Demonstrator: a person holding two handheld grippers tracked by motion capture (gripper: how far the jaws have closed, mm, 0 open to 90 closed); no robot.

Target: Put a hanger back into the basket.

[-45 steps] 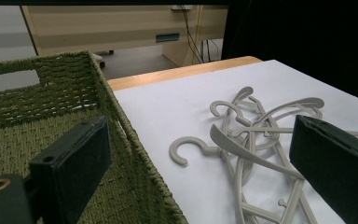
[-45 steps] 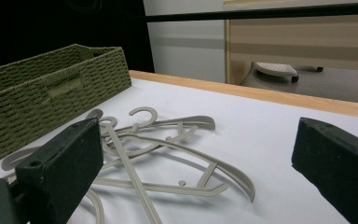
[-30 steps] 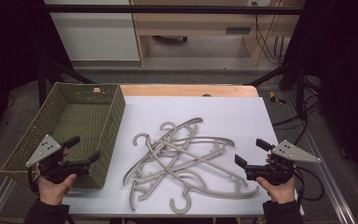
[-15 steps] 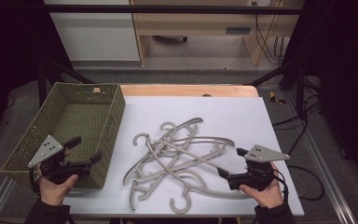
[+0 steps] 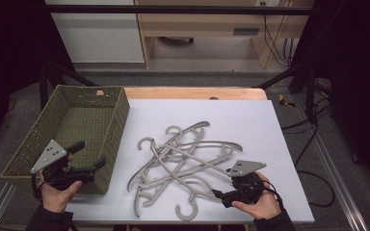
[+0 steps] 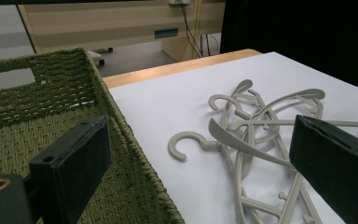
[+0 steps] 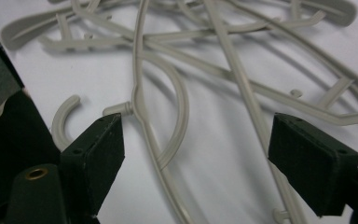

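A tangled pile of grey plastic hangers [image 5: 188, 156] lies on the white tabletop [image 5: 250, 125]. My right gripper [image 5: 220, 193] is low at the pile's near right edge and points left into it. In the right gripper view its jaws [image 7: 204, 156] have just been closing. They stand open around a curved hanger arm [image 7: 179, 126] and a straight bar [image 7: 256, 121], and the pads touch neither. My left gripper [image 5: 89, 155] is open over the near right corner of a green woven basket [image 5: 84, 120]. In its own view the left gripper [image 6: 200, 154] has nothing between its jaws.
The basket wall [image 6: 121, 121] runs along the left side of the white top. A wooden strip [image 5: 192, 92] borders the table's far edge. Bare white surface lies right of the pile [image 5: 274, 159]. Cables [image 5: 313, 139] hang off the right side.
My right gripper has moved left and down to the edge of the hanger pile, and its jaws have narrowed. The left gripper and the hangers have stayed in place.
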